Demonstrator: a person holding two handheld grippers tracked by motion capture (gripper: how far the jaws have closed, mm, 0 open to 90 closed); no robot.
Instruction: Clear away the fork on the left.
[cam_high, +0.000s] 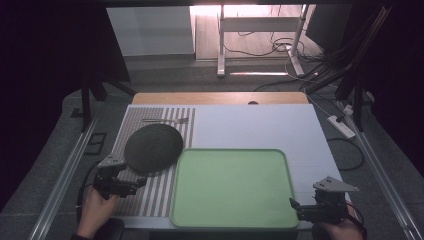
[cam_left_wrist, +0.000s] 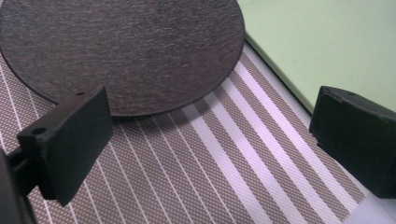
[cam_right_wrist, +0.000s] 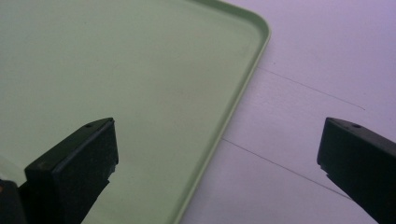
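Observation:
A dark round plate (cam_high: 153, 147) lies on the striped placemat (cam_high: 135, 195), its edge overlapping the green tray (cam_high: 232, 187). A fork (cam_high: 167, 120) rests on the mat's far end. My left gripper (cam_high: 142, 181) hovers open over the mat just in front of the plate (cam_left_wrist: 121, 51), nothing between its jaws; the tray's corner (cam_left_wrist: 327, 42) is to its right. My right gripper (cam_high: 294, 204) is open at the tray's near right corner, straddling the tray rim (cam_right_wrist: 233, 112) with nothing held.
A white board (cam_high: 260, 127) covers the table right of the mat, with a wooden strip (cam_high: 220, 98) behind it. Beyond the table stand a white frame's legs (cam_high: 220, 45) and floor cables (cam_high: 330, 65). A power strip (cam_high: 341, 126) lies to the right.

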